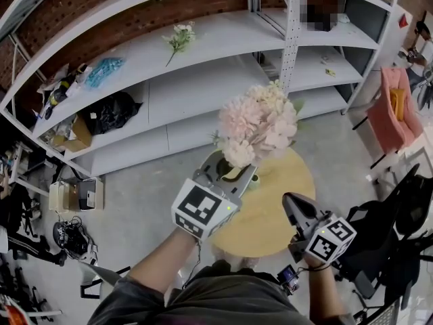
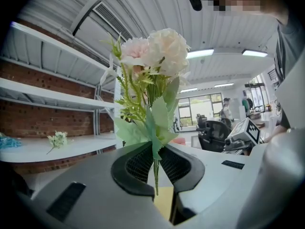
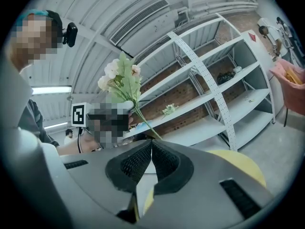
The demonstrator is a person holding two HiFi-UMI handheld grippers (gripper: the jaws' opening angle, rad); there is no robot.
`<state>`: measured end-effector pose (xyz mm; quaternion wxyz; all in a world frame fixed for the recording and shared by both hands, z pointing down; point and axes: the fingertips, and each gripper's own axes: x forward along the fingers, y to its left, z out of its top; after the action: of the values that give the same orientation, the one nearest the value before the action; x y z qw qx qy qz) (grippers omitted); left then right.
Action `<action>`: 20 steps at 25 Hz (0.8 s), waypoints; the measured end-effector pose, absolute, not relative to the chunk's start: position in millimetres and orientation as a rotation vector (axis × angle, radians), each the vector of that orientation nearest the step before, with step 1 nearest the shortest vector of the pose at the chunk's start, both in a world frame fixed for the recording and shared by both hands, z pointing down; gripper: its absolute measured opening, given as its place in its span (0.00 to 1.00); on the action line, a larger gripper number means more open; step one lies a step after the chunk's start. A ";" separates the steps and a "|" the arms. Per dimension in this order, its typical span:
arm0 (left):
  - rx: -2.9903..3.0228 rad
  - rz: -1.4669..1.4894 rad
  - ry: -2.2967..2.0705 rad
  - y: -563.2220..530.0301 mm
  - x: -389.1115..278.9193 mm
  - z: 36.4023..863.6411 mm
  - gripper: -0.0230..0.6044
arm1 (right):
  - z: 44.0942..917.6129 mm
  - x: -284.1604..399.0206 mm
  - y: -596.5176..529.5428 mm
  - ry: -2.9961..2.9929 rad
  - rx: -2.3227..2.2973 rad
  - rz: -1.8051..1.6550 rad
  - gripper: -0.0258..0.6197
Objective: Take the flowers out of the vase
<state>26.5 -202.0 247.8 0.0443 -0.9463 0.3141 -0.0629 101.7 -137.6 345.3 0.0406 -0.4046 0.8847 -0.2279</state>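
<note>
Nearest, the left gripper [image 2: 155, 149] has its jaws nipped almost together on the thin green stem of the flowers [image 1: 260, 124], a bunch of pale pink blooms held upright above the round yellow table [image 1: 270, 225]. Just beside it, the right gripper [image 3: 150, 144] has its jaws closed tip to tip with nothing between them, over the right part of the tabletop. Around the table lies a grey concrete floor [image 1: 149, 208], with a black office chair [image 1: 392, 242] at the right and a pink chair [image 1: 396, 107] farther off. Beyond stands curved white shelving [image 1: 203, 80] against a red brick wall [image 1: 135, 19]. The shelves carry a small flower sprig [image 1: 179, 38], a blue bag [image 1: 105, 70], a black bag [image 1: 111, 110] and a cardboard box [image 1: 74, 137]. Overhead runs a ribbed white ceiling with strip lights [image 2: 209, 53].
</note>
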 end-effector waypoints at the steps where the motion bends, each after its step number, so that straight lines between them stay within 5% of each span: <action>1: -2.892 -0.191 0.961 -201.9 26.8 248.6 0.11 | 345.6 102.6 -137.4 2.709 -1.241 -0.697 0.06; 20: -2.889 -0.178 0.960 -216.2 26.5 244.7 0.11 | 337.8 98.4 -154.9 2.712 -1.246 -0.666 0.06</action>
<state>26.5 -216.2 244.7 0.0459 -0.9464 0.3144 -0.0582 98.4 -154.9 337.8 0.0418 -0.4070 0.8862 -0.2176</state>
